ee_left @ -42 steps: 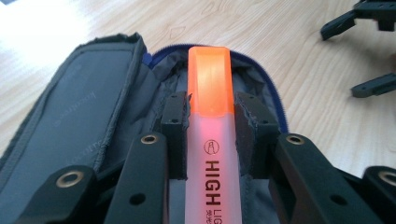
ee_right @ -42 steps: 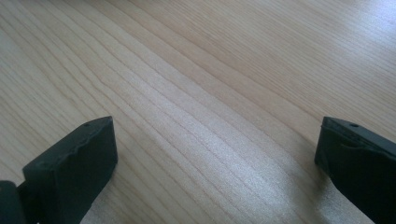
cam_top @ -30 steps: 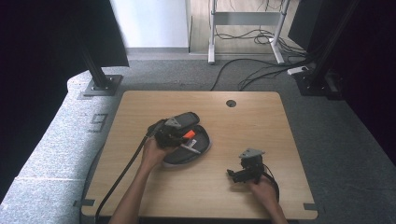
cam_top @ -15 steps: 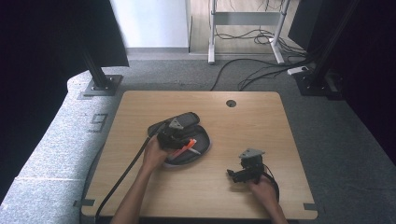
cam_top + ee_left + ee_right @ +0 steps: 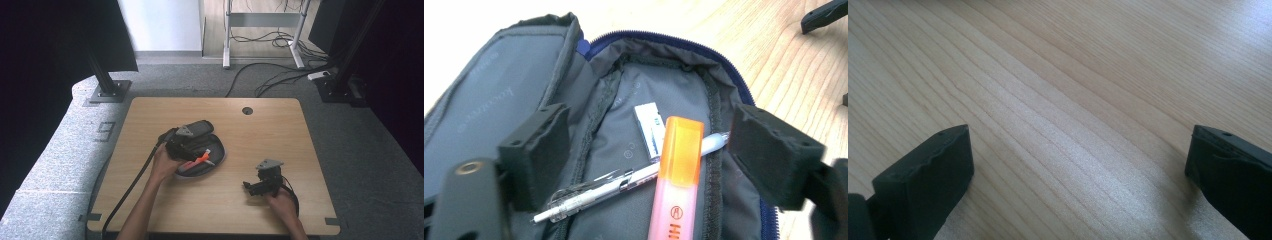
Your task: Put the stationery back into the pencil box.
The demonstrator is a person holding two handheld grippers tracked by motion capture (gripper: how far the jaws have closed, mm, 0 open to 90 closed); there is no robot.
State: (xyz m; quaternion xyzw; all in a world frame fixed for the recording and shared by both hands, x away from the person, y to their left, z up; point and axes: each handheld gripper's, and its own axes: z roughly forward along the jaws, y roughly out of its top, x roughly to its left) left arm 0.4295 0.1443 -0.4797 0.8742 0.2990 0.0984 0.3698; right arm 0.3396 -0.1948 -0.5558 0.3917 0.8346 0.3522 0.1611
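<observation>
Left tongs [image 5: 649,155], jaws just spread, released above an orange highlighter [image 5: 679,175] lying in the open pencil case [image 5: 524,90], seemingly overhanging its edge; it could slide out. Right tongs [image 5: 1078,185] open, idle over bench [image 5: 1073,75].

High view down on table [image 5: 280,130]; gripper views close, left sharing pencil case [image 5: 644,90].
</observation>
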